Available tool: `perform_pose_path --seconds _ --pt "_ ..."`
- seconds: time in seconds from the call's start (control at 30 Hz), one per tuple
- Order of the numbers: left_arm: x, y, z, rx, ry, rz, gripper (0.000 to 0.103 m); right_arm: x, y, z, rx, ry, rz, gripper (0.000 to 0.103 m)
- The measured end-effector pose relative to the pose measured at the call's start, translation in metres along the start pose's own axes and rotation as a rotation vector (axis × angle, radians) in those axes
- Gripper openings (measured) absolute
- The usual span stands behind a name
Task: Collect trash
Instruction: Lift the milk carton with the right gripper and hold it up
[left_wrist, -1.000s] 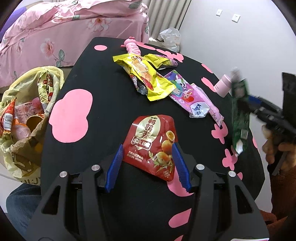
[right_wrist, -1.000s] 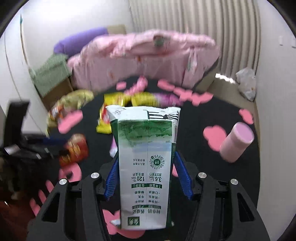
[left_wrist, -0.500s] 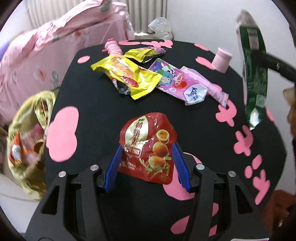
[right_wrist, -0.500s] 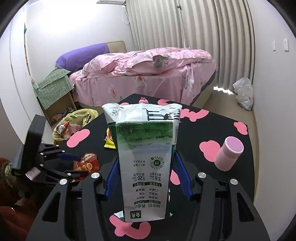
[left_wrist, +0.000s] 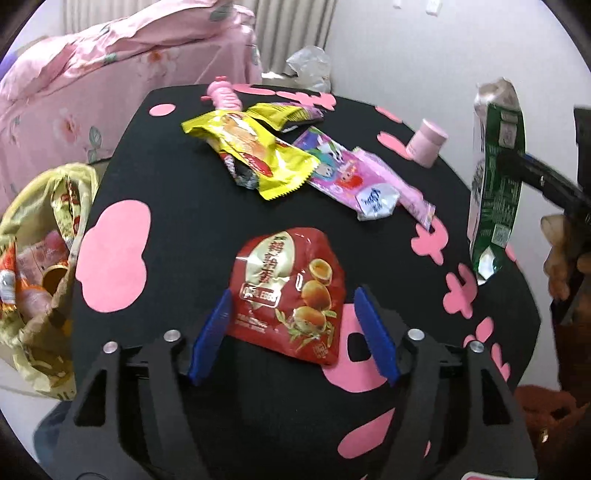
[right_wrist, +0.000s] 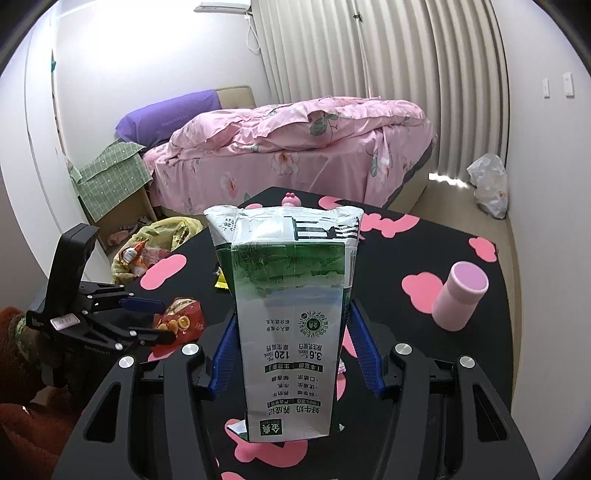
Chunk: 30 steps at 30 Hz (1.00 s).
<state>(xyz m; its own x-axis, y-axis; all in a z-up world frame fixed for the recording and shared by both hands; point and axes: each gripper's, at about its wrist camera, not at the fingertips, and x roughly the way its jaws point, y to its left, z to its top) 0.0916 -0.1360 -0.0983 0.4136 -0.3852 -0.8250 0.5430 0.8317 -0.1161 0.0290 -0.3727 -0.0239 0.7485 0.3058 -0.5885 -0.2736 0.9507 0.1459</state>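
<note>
Above the black table (left_wrist: 192, 221), we hold a flattened green milk carton (right_wrist: 291, 317) upright in our right gripper (right_wrist: 291, 354), its blue fingers closed against the carton's sides. Our left gripper (left_wrist: 291, 328) stands wide open, its fingers straddling a red snack pouch (left_wrist: 288, 291) that lies flat on the tabletop, nothing gripped. The yellow trash bag (left_wrist: 40, 236) waits off the table's left edge. We judge the limp carton could slip, or the pouch skid when pinched.
</note>
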Motion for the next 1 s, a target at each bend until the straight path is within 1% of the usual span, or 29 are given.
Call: perform_pose_path --seconds 0.1,0.17,0.2,0.23,0.27,0.37,0.4,0.43,0.57,0.6,0.67,0.7,0.73,0.77,0.8,0.83,0.9,0.97,1.0 --pt "0.004 -0.014 0.000 0.063 0.027 0.076 0.065 0.001 -0.001 -0.002 0.014 0.001 0.002 0.054" --pt "0.005 -0.021 -0.002 0.092 0.026 0.120 0.051 0.000 -0.002 -0.003 0.021 -0.001 0.002 0.054" --pt "0.004 -0.021 -0.002 0.091 0.021 0.134 0.048 -0.001 -0.002 -0.003 0.022 -0.004 0.002 0.054" --pt "0.004 -0.019 -0.001 0.082 0.017 0.128 0.044 -0.002 -0.002 -0.003 0.025 -0.007 0.001 0.053" --pt "0.002 -0.017 -0.002 0.066 0.009 0.115 0.038 -0.003 -0.002 -0.004 0.026 -0.009 0.000 0.054" --pt "-0.006 -0.007 -0.002 0.004 -0.025 0.091 0.028 -0.004 -0.003 -0.003 0.029 -0.015 0.001 0.054" --pt "-0.008 -0.005 -0.002 -0.005 -0.035 0.091 0.007 -0.005 -0.003 -0.003 0.028 -0.015 0.000 0.054" --pt "-0.012 -0.003 -0.001 -0.016 -0.042 0.085 0.001 -0.005 -0.003 -0.003 0.028 -0.014 0.002 0.054" --pt "-0.030 -0.002 0.000 -0.033 -0.097 0.067 0.000 -0.008 -0.002 -0.002 0.023 -0.024 0.003 0.054" --pt "-0.034 -0.003 0.001 -0.033 -0.107 0.053 0.001 -0.009 -0.002 -0.001 0.021 -0.026 0.004 0.054" --pt "-0.043 0.001 0.003 -0.042 -0.149 0.015 0.004 -0.012 0.000 -0.001 0.018 -0.030 0.006 0.054" --pt "-0.045 0.004 0.004 -0.048 -0.159 0.010 0.018 -0.013 0.000 -0.001 0.017 -0.032 0.007 0.054" --pt "-0.046 0.008 0.005 -0.061 -0.158 -0.003 0.040 -0.015 0.001 -0.002 0.015 -0.033 0.007 0.054" --pt "-0.045 0.013 0.005 -0.076 -0.149 -0.027 0.050 -0.016 0.001 -0.003 0.013 -0.034 0.008 0.054" --pt "-0.044 0.016 0.005 -0.086 -0.142 -0.044 0.053 -0.016 0.000 -0.003 0.014 -0.033 0.008 0.054" --pt "-0.040 0.018 0.005 -0.095 -0.123 -0.053 0.053 -0.016 0.001 -0.003 0.016 -0.032 0.007 0.054" --pt "-0.031 0.019 0.004 -0.097 -0.094 -0.031 0.053 -0.016 0.001 -0.004 0.019 -0.029 0.006 0.054" --pt "-0.022 0.015 0.003 -0.079 -0.066 -0.021 0.053 -0.017 0.001 -0.005 0.025 -0.025 0.007 0.054" --pt "-0.016 0.008 0.003 -0.054 -0.040 -0.018 0.053 -0.016 0.001 -0.005 0.026 -0.022 0.007 0.054"
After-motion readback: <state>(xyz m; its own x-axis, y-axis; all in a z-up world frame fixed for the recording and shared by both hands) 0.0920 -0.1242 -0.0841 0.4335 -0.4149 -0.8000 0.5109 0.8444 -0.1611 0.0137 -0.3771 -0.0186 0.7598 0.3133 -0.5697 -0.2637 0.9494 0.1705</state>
